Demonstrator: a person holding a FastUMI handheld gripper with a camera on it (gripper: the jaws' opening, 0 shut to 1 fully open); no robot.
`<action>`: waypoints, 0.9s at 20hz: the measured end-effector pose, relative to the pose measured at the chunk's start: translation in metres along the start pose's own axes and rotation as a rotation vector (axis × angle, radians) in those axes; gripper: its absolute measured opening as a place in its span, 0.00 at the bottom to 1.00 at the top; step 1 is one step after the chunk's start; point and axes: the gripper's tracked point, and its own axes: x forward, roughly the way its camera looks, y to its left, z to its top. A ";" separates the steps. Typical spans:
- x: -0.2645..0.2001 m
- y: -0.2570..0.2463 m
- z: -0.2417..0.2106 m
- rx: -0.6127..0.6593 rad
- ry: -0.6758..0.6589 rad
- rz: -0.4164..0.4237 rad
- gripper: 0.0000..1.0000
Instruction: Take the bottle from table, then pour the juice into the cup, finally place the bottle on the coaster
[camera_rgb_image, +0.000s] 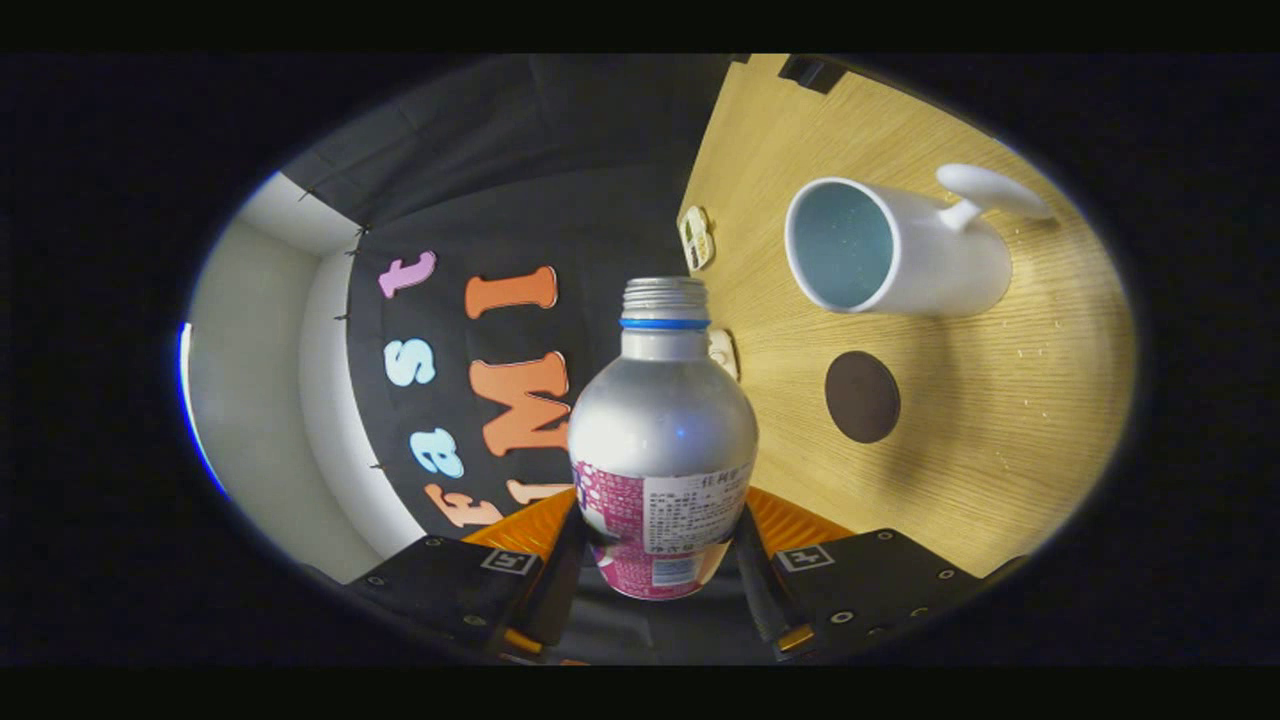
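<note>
Clamped low in the middle of the frame, the bottle (662, 440) sits between the two fingers of the hand-held gripper (660, 560), both pressing on its labelled lower body, so the pick-up looks done. Its threaded neck is bare, with no cap on it, and the whole view is rolled sideways, the wooden desk (1010, 470) standing up along the right of the frame, which I read as the tilt toward pouring under way. At upper right the white cup (880, 250) shows its open mouth, and I cannot tell whether any juice is in it. Below the cup, at right of centre, lies the dark round coaster (862, 396), bare, so the last placing is still to come. Bottle mouth and cup rim are well apart. Open desk surrounds cup and coaster; the desk's far edge, just right of the bottle neck, carries two small pale fittings (697, 237).
</note>
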 end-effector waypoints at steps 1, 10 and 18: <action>0.000 0.001 0.000 0.022 0.000 0.011 0.72; 0.008 0.007 0.004 0.125 -0.002 0.017 0.72; 0.011 0.011 0.008 0.178 -0.006 0.025 0.72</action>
